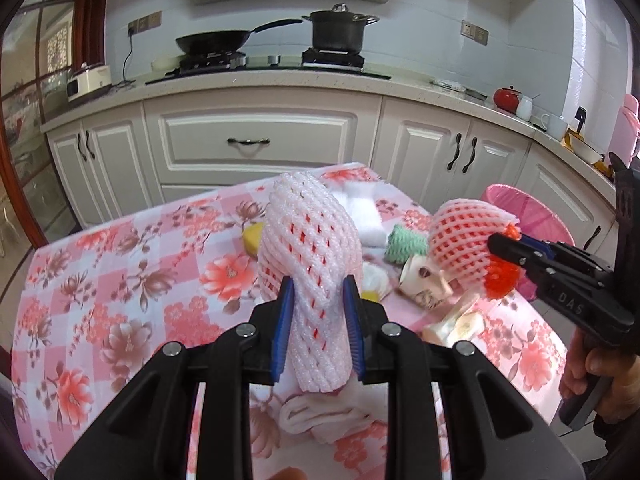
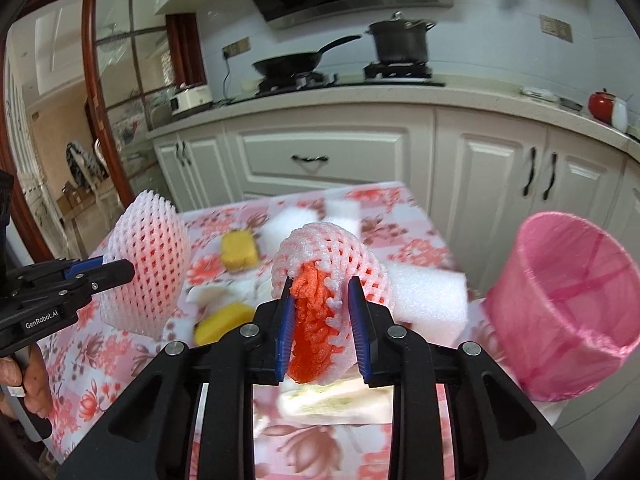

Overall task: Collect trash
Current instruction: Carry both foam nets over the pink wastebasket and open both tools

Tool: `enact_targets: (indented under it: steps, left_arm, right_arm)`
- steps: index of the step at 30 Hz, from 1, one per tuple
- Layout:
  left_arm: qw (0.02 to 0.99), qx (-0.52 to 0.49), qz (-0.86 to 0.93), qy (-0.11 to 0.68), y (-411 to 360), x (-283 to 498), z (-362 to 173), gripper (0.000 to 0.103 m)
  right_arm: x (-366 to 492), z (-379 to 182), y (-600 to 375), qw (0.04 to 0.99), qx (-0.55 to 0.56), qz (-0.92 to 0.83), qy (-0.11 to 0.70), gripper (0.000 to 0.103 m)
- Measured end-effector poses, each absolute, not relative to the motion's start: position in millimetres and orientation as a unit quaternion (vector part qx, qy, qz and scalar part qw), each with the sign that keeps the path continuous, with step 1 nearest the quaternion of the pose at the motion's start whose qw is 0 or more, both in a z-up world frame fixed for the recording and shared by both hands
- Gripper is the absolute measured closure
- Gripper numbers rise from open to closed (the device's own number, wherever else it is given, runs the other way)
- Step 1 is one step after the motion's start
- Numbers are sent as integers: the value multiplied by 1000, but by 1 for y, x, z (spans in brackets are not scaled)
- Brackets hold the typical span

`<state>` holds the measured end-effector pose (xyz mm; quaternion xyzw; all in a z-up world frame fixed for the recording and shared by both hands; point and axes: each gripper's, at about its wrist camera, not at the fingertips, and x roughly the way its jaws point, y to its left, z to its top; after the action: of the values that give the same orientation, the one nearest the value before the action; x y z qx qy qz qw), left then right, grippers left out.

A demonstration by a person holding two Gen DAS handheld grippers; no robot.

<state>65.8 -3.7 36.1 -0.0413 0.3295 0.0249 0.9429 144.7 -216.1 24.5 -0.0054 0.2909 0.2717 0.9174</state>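
Left wrist: left gripper (image 1: pixel 318 292) clamps white foam net (image 1: pixel 310 248); right gripper (image 2: pixel 320 292) clamps orange-lined net (image 2: pixel 316 312).

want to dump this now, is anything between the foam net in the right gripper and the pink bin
Nothing visible. The right gripper holds the pink-and-orange foam net clear of the table, and the open pink-lined bin stands beside the floral table's edge, with only open space between them.

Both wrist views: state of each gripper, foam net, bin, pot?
left gripper: shut on white foam net, lifted
right gripper: shut on pink foam net with orange net inside
pink bin: open, lined, tilted in view
pot: lid on, on stove
drawer: closed
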Motion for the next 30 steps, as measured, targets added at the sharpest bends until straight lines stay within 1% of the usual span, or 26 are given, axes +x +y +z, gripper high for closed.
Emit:
enact_targets:
  steps: [11, 19, 25, 30]
  left_arm:
    - [950, -15, -20, 311, -68, 114, 66, 78]
    - [950, -6, -91, 299, -140, 162, 87, 77]
    - [945, -10, -142, 296, -197, 196, 93, 76]
    - [935, -14, -174, 310, -239, 223, 85, 75]
  right_arm:
    - [181, 42, -316, 945, 9, 183, 269, 77]
    - [214, 41, -382, 955, 22, 123, 269, 77]
    - [232, 32, -419, 955, 25, 94, 279, 77]
    - [243, 23, -439, 954, 28, 79, 288, 75]
